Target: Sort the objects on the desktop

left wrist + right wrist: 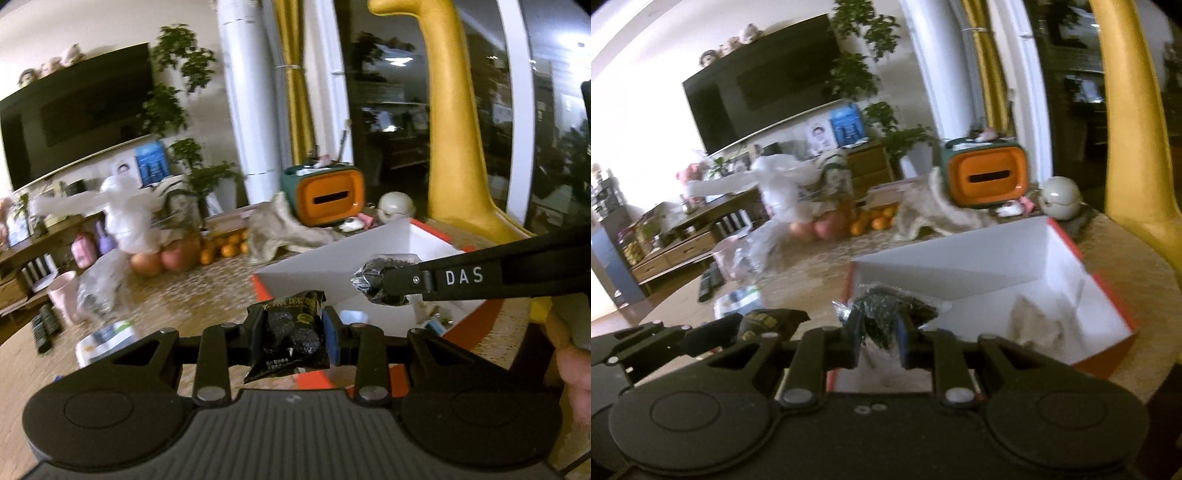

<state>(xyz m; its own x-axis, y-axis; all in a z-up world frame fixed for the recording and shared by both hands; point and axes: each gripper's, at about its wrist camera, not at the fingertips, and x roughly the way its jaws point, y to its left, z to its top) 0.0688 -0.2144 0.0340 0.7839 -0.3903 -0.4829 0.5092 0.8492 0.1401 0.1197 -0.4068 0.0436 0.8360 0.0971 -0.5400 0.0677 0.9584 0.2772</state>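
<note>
Clearly, two snack packets are in play, one per tool. The left tool has its fingers pressed against a black snack packet, a glossy, pillow-shaped foil pouch with yellow print, held upright between the dark left pad and the blue right pad. Just ahead of that tool and slightly to its right stands one open box, rectangular cardboard, matte white inside and orange-red outside, resting on the speckled stone-look counter.

The right tool is clamped on a crinkled dark packet, shinier and more crumpled, with silvery wrinkled edges. In the left wrist view this same packet hangs at the tip of the right tool's long black arm marked DAS, over the box's interior. From the right tool's own view, the box lies directly ahead and to the right, with pale blurred contents low inside it that cannot be made out.

Farther ahead of both tools, beyond the box, sit one rounded orange and green container with a slot in its face and one smooth pale ball-shaped object. Left of the left tool lies one clear crumpled plastic bag.
</note>
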